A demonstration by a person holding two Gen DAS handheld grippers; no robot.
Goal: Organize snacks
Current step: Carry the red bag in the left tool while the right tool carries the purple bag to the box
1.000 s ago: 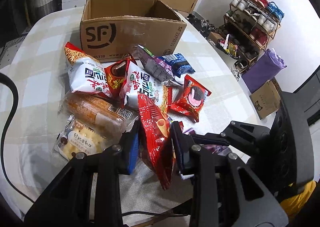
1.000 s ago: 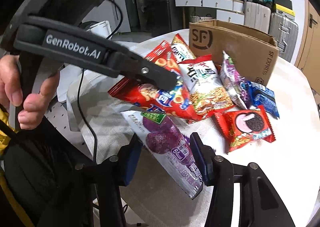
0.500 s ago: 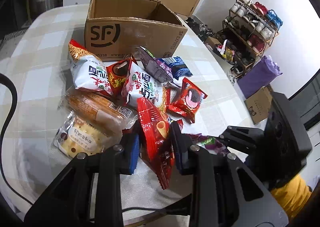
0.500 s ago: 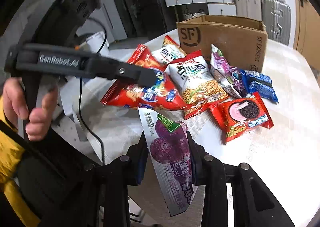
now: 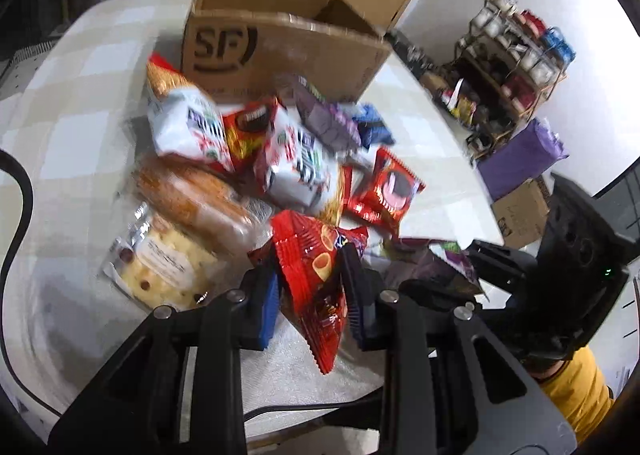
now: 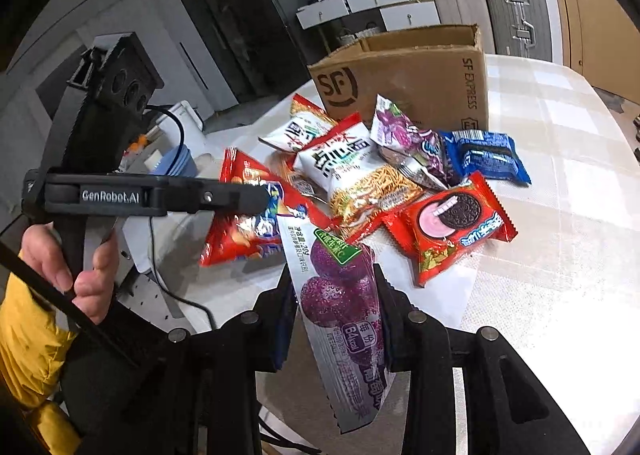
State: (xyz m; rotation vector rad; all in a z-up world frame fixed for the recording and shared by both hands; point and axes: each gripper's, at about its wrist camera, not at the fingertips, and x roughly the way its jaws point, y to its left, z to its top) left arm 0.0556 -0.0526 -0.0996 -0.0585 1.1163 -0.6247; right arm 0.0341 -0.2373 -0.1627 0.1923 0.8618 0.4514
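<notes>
Since both packets are light, crinkly foil, pinch them across the flat body, as you do now: your left gripper [image 5: 310,295] clenches the red snack bag [image 5: 316,279], your right gripper [image 6: 334,307] the purple packet [image 6: 340,307], both at the near worktop [image 6: 560,275] edge. Ahead, the cardboard box [image 6: 420,83] stands open behind the heap; noodle bags [image 6: 356,171] and the Oreo packet [image 6: 452,223] lie between.

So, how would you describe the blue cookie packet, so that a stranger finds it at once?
Start at the open cardboard box at the back of the table. In the right wrist view, the blue cookie packet lies just in front of its right corner, beside a purple pouch. It is the only blue wrapper; its neighbours are red, white or purple.
</notes>
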